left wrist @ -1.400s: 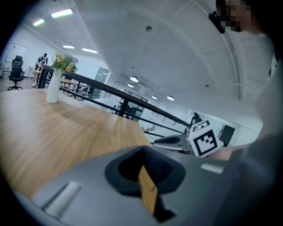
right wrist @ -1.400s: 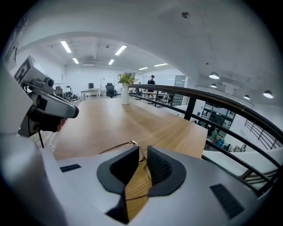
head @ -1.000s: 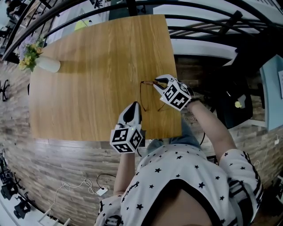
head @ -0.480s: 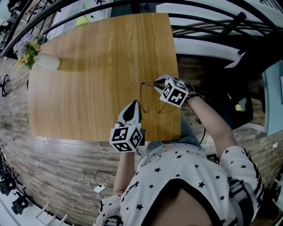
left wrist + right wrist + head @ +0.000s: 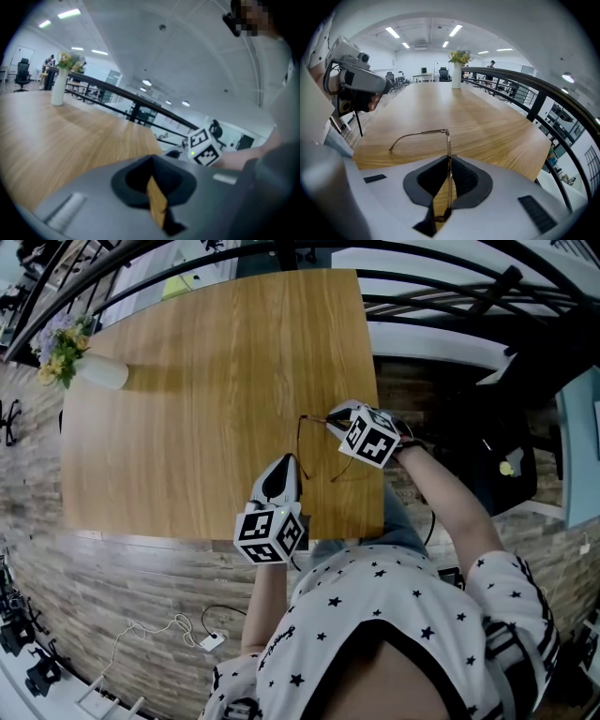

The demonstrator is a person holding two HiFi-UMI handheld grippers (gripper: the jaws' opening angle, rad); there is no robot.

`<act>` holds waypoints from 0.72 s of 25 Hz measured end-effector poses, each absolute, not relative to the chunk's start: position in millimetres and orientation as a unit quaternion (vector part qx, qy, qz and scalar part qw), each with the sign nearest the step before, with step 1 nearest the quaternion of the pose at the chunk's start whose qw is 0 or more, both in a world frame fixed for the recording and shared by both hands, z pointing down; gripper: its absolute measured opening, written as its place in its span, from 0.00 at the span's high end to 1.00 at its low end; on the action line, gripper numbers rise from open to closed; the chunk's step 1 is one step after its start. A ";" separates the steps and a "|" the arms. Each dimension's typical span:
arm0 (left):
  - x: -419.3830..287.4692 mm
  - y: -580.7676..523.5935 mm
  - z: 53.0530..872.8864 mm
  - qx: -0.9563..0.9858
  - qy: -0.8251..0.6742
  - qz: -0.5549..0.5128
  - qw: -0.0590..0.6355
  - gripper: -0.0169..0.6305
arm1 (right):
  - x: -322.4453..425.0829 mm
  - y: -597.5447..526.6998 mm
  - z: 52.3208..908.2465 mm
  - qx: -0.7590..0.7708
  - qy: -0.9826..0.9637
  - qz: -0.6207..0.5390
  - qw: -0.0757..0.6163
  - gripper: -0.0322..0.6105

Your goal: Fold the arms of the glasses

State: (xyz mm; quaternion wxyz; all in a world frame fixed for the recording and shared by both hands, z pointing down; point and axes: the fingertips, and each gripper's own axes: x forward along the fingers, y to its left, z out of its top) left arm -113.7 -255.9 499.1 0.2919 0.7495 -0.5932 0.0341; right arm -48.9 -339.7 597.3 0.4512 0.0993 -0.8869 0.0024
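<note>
Right claw [image 5: 447,174] pinches the glasses [image 5: 447,140] by their front; the open arm [image 5: 417,135] stretches frame-left toward the closed, empty left claw [image 5: 284,470].

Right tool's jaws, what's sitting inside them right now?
The glasses, their thin frame pinched edge-on between the right tool's jaws. One arm sticks out left, unfolded. The tool's body covers the rest of the frame and the other arm.

My right gripper [image 5: 330,418] touches the glasses [image 5: 301,442] on the tabletop [image 5: 206,381]. My left gripper [image 5: 284,465] sits just left of them, with the flower vase [image 5: 101,374] well beyond.
</note>
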 end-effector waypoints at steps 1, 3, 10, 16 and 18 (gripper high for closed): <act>-113.5 -254.5 498.2 0.750 -0.593 0.034 0.291 0.96 | -49.1 -339.1 594.6 0.104 -0.889 0.005 0.447 0.92; -113.2 -250.5 496.9 0.752 -0.592 0.035 0.289 0.96 | -48.5 -337.2 589.9 0.113 -0.890 0.002 0.442 0.92; -110.0 -234.1 493.2 0.758 -0.586 0.035 0.283 0.96 | -44.3 -328.0 574.2 0.150 -0.889 -0.013 0.432 0.92; -108.7 -219.3 485.4 0.764 -0.583 0.033 0.275 0.96 | -41.4 -315.6 558.5 0.178 -0.891 -0.015 0.417 0.92; -109.3 -214.4 482.0 0.766 -0.582 0.031 0.271 0.96 | -40.9 -311.2 551.6 0.189 -0.891 -0.014 0.411 0.92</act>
